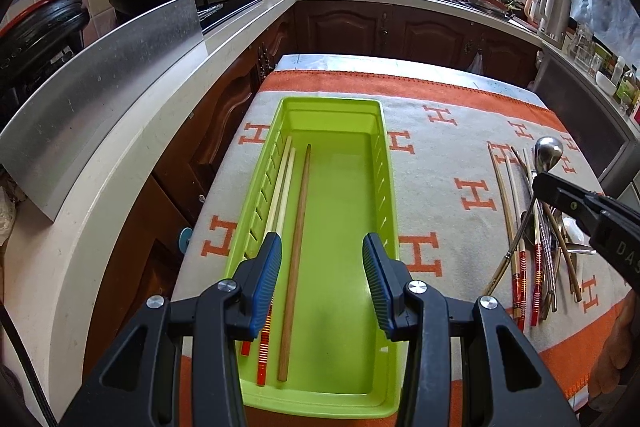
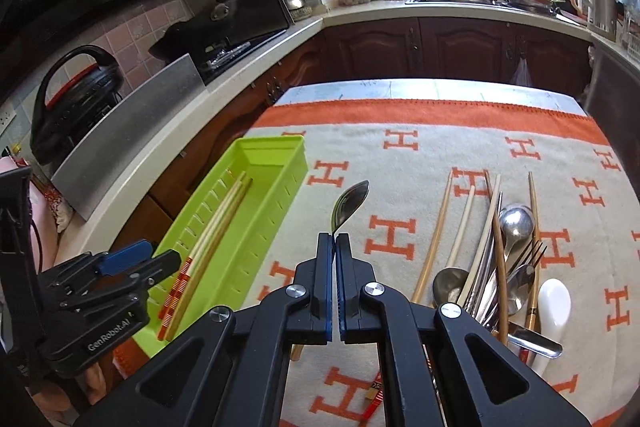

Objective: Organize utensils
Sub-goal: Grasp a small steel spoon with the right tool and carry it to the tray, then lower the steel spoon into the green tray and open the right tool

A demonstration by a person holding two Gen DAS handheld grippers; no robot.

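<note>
Because the metal spoon (image 2: 347, 206) is pinched only by the thin end of its handle between the closed fingers of the right gripper (image 2: 335, 247), with the whole bowl cantilevered ahead of the tips, a slip or a swing about the pinch point is judged the main risk; smooth steel against narrow pads could rotate under its own weight during the carry. A drop onto the cloth, or a landing across the tray rim instead of inside, could follow. The spoon is seen as polished, dark-reflecting metal, its bowl tilted up and to the right of the fingertips, held above the patterned cloth (image 2: 400, 163) and clear of it. To the left of the right gripper lies the green tray (image 1: 336, 187), in which three chopsticks (image 1: 294, 259) are already laid lengthwise along its left side; a spoon released carelessly could be dropped across them. The left gripper (image 1: 322, 263) is held wide open over the near end of the tray, nothing between its blue pads (image 1: 267, 287); a collision between the two tools is possible if the spoon is brought in there. To the right of the right gripper the unsorted pile of utensils (image 2: 500, 267) remains on the cloth.
</note>
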